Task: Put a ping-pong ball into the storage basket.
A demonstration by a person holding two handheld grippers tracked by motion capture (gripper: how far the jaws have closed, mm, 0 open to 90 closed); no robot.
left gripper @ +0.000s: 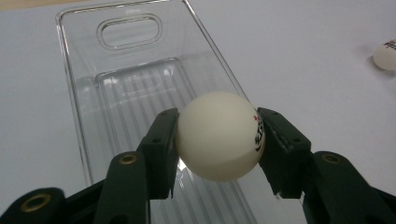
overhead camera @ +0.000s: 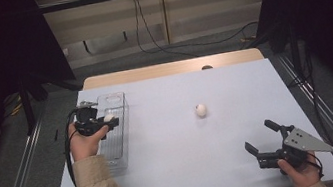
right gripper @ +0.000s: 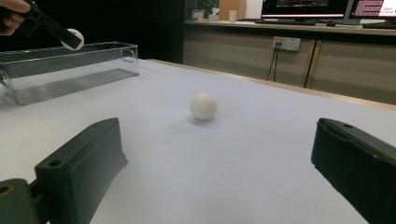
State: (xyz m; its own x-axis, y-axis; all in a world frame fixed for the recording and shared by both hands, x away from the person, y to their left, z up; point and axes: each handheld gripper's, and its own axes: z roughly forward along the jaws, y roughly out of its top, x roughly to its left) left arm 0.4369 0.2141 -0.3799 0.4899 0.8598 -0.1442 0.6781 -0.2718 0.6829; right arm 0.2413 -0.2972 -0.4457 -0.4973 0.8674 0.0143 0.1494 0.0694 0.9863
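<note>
Left gripper sits at the table's left edge, its black jaws pinching a white ping-pong ball with dark printed lettering above the long clear plastic rectangular tray. The left gripper view shows the print and a small red mark on the ball, plus the tray's ribbed floor and slotted handle cut-out at the far end; the high view gives none of that detail.

Second white ping-pong ball rests on the white tabletop near centre, well apart from the tray.

Right gripper at near right, jaws spread wide, nothing between them. The right gripper view shows the loose ball straight ahead, and monitors on a far counter.
</note>
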